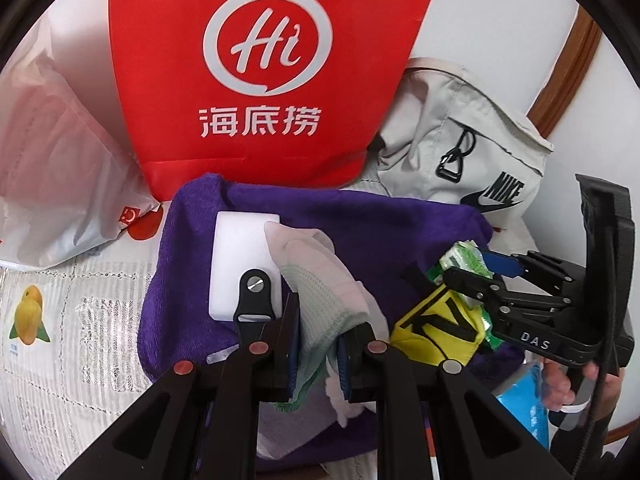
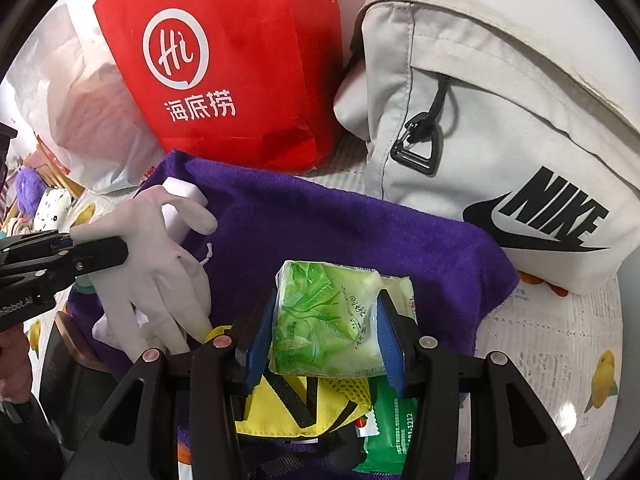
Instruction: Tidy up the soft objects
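Left hand-held gripper [image 1: 316, 344]: clenched on a white glove [image 1: 320, 280], lifted over the purple towel [image 1: 360, 216], likely for sorting. Right hand-held gripper [image 2: 326, 344]: clamped around a green tissue pack [image 2: 332, 316], above a yellow pouch [image 2: 280, 408]. Ahead of both: white sponge block [image 1: 236, 256] on the towel, then red Haidilao bag [image 1: 260, 80] and grey Nike bag [image 2: 500, 120], crowding the desk [image 1: 60, 320] beyond.

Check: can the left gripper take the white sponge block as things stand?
Probably not: the left gripper is shut on a white glove that drapes across the sponge block. It would need to drop the glove first.
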Motion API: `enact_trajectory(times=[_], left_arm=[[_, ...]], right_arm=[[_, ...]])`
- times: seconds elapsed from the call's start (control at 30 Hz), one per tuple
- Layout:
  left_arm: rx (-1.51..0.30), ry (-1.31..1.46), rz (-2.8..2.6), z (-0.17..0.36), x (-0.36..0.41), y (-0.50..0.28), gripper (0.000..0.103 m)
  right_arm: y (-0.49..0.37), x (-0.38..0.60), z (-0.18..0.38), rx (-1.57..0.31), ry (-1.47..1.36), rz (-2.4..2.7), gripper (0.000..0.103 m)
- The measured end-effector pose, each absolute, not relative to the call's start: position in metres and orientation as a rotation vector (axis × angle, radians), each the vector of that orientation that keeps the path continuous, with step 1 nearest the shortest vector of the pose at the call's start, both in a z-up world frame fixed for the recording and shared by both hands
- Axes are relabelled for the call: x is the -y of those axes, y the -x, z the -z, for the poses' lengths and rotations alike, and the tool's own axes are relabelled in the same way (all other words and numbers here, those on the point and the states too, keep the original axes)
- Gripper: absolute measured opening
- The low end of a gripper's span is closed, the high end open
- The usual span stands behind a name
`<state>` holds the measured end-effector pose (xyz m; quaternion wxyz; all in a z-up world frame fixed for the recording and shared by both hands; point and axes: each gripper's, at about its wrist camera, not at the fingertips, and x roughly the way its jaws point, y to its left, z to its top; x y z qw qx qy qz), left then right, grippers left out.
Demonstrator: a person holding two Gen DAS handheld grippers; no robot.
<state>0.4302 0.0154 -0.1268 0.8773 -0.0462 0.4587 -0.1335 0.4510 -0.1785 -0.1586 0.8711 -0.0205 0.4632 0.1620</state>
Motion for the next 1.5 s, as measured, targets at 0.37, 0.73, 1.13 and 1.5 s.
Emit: enact_trajectory(times=[0.37, 0.73, 1.13, 1.5], left_arm=[[-0.957, 0.086, 0.273, 0.129, -0.015, -0.437, 0.047], [-0.934, 0.054, 0.193, 0.100, -0.027, -0.403, 0.071], [-0.838, 0.071, 0.089, 0.052, -0.049, -0.290, 0.098], [-0.758, 0.056, 0.080, 0.031, -0.030, -0.158, 0.098]], right_arm=[[-0.446, 0.165, 0.156, -0.928, 0.076, -0.401, 0.072], [-0.414, 0.174, 0.121, -0.868, 0.095, -0.297, 0.087], [-0.312, 0.190, 0.077, -0.847, -0.017, -0.221, 0.103], [-0.181, 0.188, 0.048, -0.788, -0.019, -0.184, 0.103]])
